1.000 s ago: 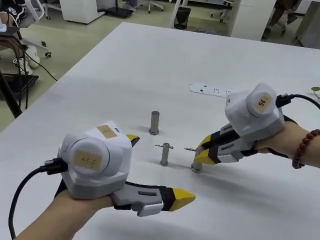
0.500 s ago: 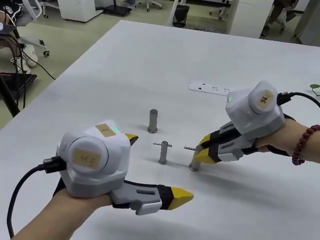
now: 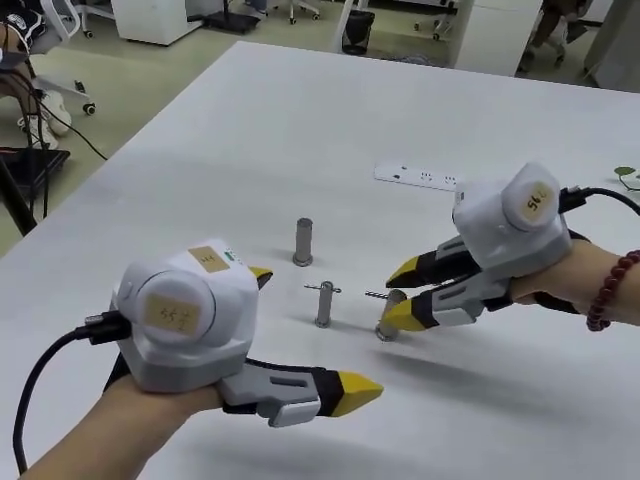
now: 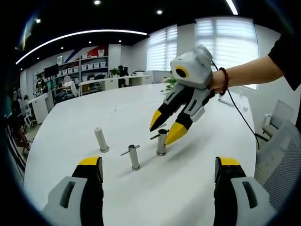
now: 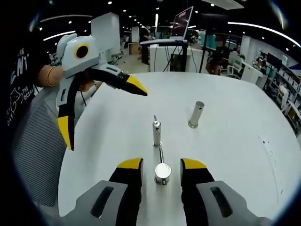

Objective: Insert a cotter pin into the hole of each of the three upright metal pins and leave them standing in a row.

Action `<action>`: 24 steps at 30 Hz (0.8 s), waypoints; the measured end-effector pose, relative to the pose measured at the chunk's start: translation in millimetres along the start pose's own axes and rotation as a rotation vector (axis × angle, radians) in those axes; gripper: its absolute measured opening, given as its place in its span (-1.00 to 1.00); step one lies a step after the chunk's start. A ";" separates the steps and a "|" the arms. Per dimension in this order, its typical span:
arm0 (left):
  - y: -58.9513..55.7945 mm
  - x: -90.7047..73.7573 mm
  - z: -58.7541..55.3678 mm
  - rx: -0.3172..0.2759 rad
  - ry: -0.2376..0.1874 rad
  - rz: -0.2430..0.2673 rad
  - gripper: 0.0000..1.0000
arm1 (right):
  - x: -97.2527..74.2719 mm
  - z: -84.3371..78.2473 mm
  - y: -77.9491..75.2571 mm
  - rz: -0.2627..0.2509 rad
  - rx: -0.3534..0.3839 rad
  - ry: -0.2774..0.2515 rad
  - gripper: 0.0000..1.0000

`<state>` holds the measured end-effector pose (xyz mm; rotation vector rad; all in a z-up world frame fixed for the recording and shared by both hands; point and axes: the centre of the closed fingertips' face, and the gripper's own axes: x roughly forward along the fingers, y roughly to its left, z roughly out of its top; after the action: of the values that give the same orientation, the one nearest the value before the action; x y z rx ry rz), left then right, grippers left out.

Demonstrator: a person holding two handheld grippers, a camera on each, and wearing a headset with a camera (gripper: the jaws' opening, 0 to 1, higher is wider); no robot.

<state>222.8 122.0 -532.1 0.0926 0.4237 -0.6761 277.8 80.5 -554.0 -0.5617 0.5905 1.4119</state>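
Change is at the near pin [image 3: 389,318]: the cotter pin [image 3: 377,296] sits through its hole, sticking out sideways. The right gripper [image 3: 387,300] was clamped on it half a second ago; its jaws have now spread and straddle the pin top, gripping nothing. Reads as a release, so insert two looks done. The middle pin [image 3: 324,308] already carries a second cotter pin [image 3: 322,288]. The far pin [image 3: 303,243] is bare, one left. All three stand upright in a row mid-way across the table [image 3: 300,130], well in from its left edge. The left gripper [image 3: 315,328] hovers by the near edge, jaws wide apart, empty.

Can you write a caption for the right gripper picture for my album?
The open right gripper straddles the nearest metal pin; the middle pin and far pin stand beyond.
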 end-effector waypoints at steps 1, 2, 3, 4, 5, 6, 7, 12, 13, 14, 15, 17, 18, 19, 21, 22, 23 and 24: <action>0.0 0.0 0.4 -0.002 -0.002 0.000 0.97 | -0.4 4.1 -1.1 -0.010 0.022 -0.019 -0.40; -0.1 -0.1 1.1 -0.003 -0.005 0.000 0.97 | -0.7 6.4 -1.5 -0.016 0.028 -0.027 -0.35; -0.2 -0.2 2.4 -0.005 -0.011 0.000 0.97 | -0.2 10.6 -3.3 -0.033 0.036 -0.047 -0.33; 0.2 -0.4 3.0 -0.006 -0.014 0.001 0.97 | 0.4 14.8 -5.1 -0.050 0.041 -0.068 -0.32; 0.5 -0.6 3.2 -0.006 -0.015 0.002 0.97 | 0.7 17.4 -6.3 -0.061 0.046 -0.082 -0.30; 0.7 -0.7 3.3 -0.006 -0.015 0.003 0.97 | 1.2 20.0 -7.4 -0.072 0.058 -0.096 -0.29; 1.0 -0.9 3.0 -0.010 -0.015 0.004 0.97 | 1.8 22.7 -8.8 -0.083 0.069 -0.110 -0.28; 3.6 -1.7 4.3 -0.016 -0.021 0.014 0.97 | 4.7 34.0 -16.7 -0.134 0.116 -0.168 -0.26; 4.3 -1.7 4.2 -0.017 -0.022 0.016 0.97 | 5.9 37.4 -17.5 -0.138 0.133 -0.186 -0.25; 4.6 -1.8 4.0 -0.018 -0.021 0.018 0.97 | 6.9 39.8 -18.0 -0.141 0.143 -0.199 -0.23; 5.2 -1.9 3.7 -0.017 -0.019 0.021 0.97 | 8.3 42.4 -19.5 -0.150 0.158 -0.210 -0.21; 5.4 -1.9 3.7 -0.019 -0.020 0.021 0.97 | 10.2 45.7 -23.3 -0.172 0.174 -0.224 -0.21; 5.6 -2.1 3.8 -0.021 -0.021 0.022 0.97 | 11.7 47.8 -27.1 -0.192 0.186 -0.231 -0.22; 5.7 -2.2 3.9 -0.022 -0.021 0.023 0.97 | 12.4 48.9 -28.5 -0.200 0.184 -0.233 -0.22; 6.6 -2.5 3.6 -0.025 -0.020 0.028 0.97 | 14.4 52.9 -32.9 -0.225 0.178 -0.242 -0.21; 7.0 -2.6 3.4 -0.025 -0.019 0.030 0.97 | 15.1 53.4 -35.0 -0.230 0.179 -0.246 -0.19; 7.8 -2.5 3.3 -0.025 -0.019 0.033 0.97 | 17.0 55.8 -37.0 -0.237 0.183 -0.252 -0.18; 8.0 -2.5 3.7 -0.025 -0.021 0.035 0.97 | 18.7 58.8 -38.2 -0.241 0.193 -0.264 -0.16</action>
<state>227.3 129.0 -528.1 0.0692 0.4093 -0.6370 319.7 130.9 -523.0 -0.2759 0.4247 1.1619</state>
